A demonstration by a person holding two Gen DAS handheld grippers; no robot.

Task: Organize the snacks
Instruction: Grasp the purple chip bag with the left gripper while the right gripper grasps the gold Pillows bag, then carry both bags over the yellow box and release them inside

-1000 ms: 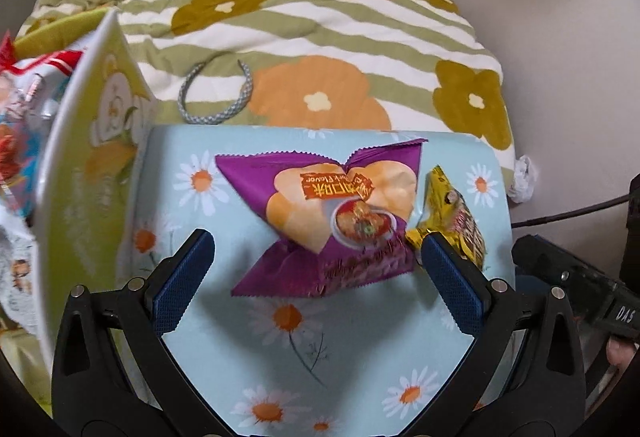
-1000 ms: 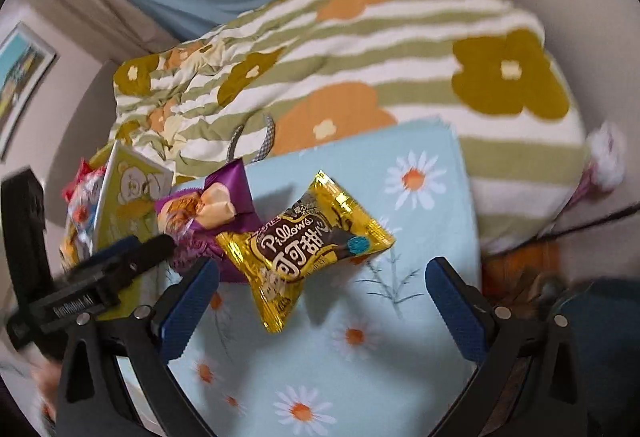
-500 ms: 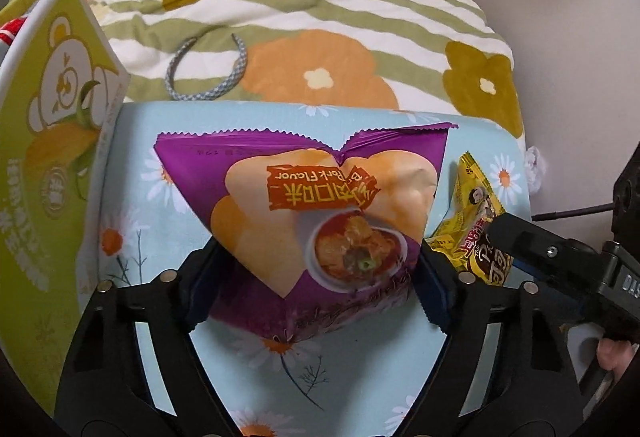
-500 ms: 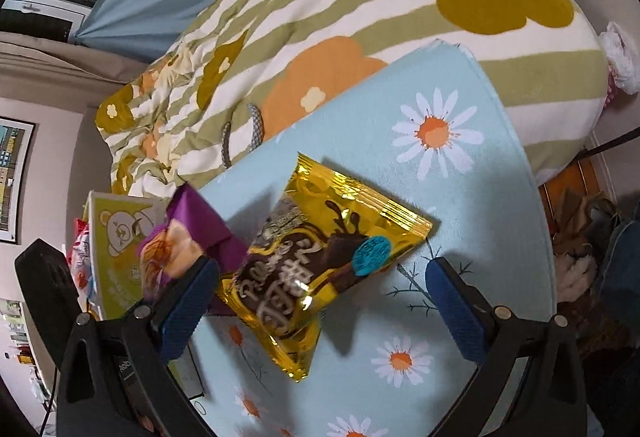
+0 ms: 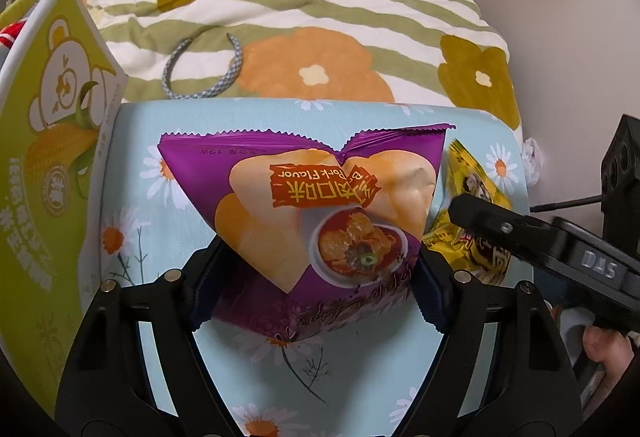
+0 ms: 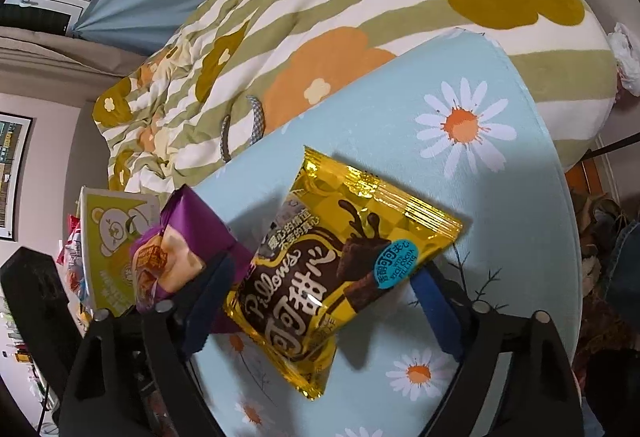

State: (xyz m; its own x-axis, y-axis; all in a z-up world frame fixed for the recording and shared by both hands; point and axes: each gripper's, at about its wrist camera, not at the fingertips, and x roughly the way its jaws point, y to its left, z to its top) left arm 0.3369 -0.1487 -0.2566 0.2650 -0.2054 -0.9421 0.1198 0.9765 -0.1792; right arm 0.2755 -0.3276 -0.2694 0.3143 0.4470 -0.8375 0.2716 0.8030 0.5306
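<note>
A purple pork-flavour chip bag [image 5: 304, 205] lies on a light blue daisy-print surface [image 5: 360, 377]. My left gripper [image 5: 318, 293] points down over it, its jaws closing, and both blue pads press the bag's lower sides. Just to its right lies a gold Pillows cocoa snack bag [image 6: 340, 257]. My right gripper [image 6: 324, 305] straddles it, jaws closing, with the pads against its two sides. The purple bag [image 6: 180, 249] touches the gold bag's left edge. One right-gripper finger [image 5: 500, 225] covers part of the gold bag [image 5: 468, 177] in the left wrist view.
A yellow-green carton with a bear print [image 5: 52, 157] stands at the left edge of the blue surface, with more snack packets behind it. A green striped floral quilt [image 5: 280, 17] lies beyond, with a grey cord loop [image 5: 200, 89] on it. A wall rises to the right.
Both grippers came down over their bags. Their jaws went from wide open to narrowed against the bags, the left first, then the right. The right gripper also rolled.
</note>
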